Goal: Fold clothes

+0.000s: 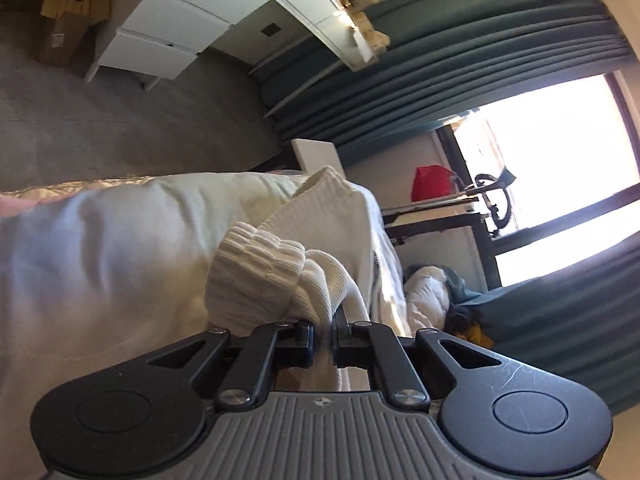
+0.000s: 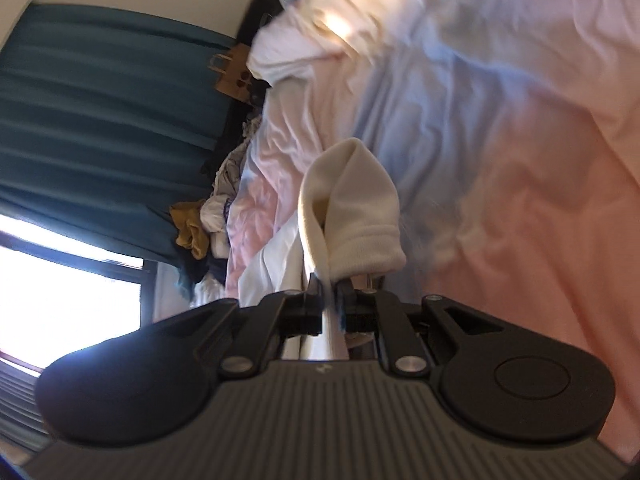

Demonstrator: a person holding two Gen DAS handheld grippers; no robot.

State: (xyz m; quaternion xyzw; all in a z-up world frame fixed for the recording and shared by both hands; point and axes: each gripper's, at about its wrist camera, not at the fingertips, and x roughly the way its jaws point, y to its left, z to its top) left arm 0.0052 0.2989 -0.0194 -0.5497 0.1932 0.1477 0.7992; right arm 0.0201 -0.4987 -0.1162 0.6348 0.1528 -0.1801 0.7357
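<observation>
Left gripper [image 1: 325,334] is clamped on a cream knit sweater [image 1: 280,272]; the jaws pinch a bunched fold of it, with the ribbed cuff [image 1: 256,264] puffed up just ahead of the fingers. Cloth runs down between the jaws toward the camera. The rest of the sweater spreads leftward over the bed [image 1: 72,190], which has a shiny quilted cover at its far edge. The left wrist view is rolled sideways: grey floor [image 1: 120,120] at upper left, white drawers [image 1: 172,36] and a cardboard box [image 1: 68,20] beyond, teal curtains [image 1: 460,64] on the right around a bright window [image 1: 560,152]. A red bag [image 1: 432,182] sits near the window, and a heap of clothes [image 1: 436,292] lies on the floor beside the bed.

Right gripper [image 2: 329,300] is also closed on the sweater [image 2: 352,216]: a thin cream edge is nipped between the jaws, and a rounded flap of knit stands up just past the fingertips. Behind it is the rumpled pink and pale blue bedsheet [image 2: 520,160], blurred. At left are the teal curtains [image 2: 100,100], the window [image 2: 60,300], a pile of mixed clothes [image 2: 208,220] against the bed edge and a brown paper bag [image 2: 234,72] farther back.
</observation>
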